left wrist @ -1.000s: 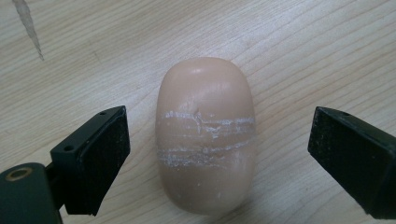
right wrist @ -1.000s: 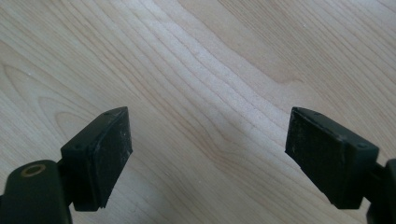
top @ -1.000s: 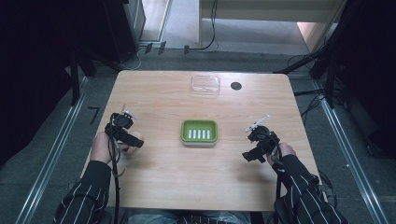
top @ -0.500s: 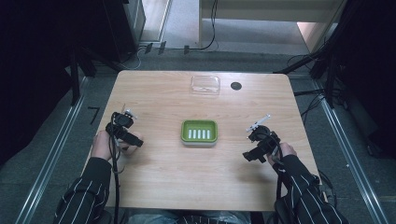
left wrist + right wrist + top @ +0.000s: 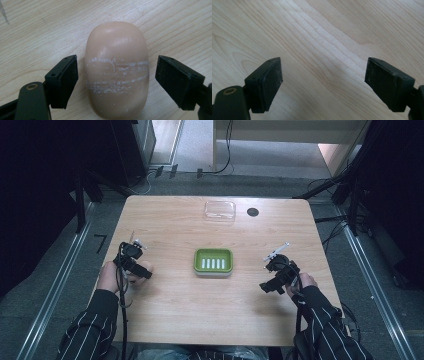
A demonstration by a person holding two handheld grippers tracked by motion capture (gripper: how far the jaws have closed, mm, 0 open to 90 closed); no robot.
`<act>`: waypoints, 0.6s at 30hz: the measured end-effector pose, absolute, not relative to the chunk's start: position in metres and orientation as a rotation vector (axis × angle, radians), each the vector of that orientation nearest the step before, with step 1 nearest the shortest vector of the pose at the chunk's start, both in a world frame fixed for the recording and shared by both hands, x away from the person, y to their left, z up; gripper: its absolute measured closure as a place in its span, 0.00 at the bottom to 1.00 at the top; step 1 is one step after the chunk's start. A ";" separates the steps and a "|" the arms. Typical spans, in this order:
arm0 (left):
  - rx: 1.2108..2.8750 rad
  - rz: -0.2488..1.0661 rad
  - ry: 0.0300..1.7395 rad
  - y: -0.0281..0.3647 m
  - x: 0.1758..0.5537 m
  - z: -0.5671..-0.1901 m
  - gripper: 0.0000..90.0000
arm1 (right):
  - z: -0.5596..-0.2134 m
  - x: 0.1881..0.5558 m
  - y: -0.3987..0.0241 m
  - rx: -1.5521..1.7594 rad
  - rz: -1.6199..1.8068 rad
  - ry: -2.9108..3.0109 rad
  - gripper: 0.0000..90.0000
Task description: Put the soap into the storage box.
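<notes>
**Soap bar being straddled by the left jaws, not yet pinched**

- The bar of soap (image 5: 117, 70) is lying flat on the wooden table (image 5: 170, 320), at the person's left side, under the left gripper (image 5: 134, 261).
- In the left gripper view the bar is being seen directly between the two black jaws. Its long axis is running away from the camera, along the line of the jaws, so the narrow width is being presented to the pads.
- The left jaws have just been closing. They are being held apart, one to each side of the bar: a sliver of bare wood is showing between the left pad and the soap, and a wider gap on the other side. No contact is being made yet.
- The bar is being seen slightly off centre, nearer the left pad. Judged from this, the left pad is likely to touch first and nudge the bar sideways unless the gripper is shifted a little.
- White scuff lines are crossing the bar about where the pads would land; a slippery surface is to be expected.
- The right gripper (image 5: 278, 274) is being held over bare wood at the person's right, jaws wide apart with nothing between them, well apart from the soap. The left hand is plainly the nearer.
- The green soap dish (image 5: 213, 262) is sitting at table centre, between the two grippers, to the right of the bar in the high view. A clear plastic lid (image 5: 219, 210) is lying near the far edge.
</notes>
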State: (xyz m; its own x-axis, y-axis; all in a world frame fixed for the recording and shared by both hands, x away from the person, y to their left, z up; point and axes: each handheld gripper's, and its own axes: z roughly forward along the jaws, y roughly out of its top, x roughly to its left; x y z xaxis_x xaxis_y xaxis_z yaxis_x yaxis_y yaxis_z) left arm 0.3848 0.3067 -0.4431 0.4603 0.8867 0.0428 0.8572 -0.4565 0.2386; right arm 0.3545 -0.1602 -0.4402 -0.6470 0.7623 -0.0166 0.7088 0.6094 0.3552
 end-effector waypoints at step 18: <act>2.534 0.205 1.527 0.309 0.384 -0.447 0.36 | -0.440 0.355 -0.160 1.231 0.478 2.669 0.17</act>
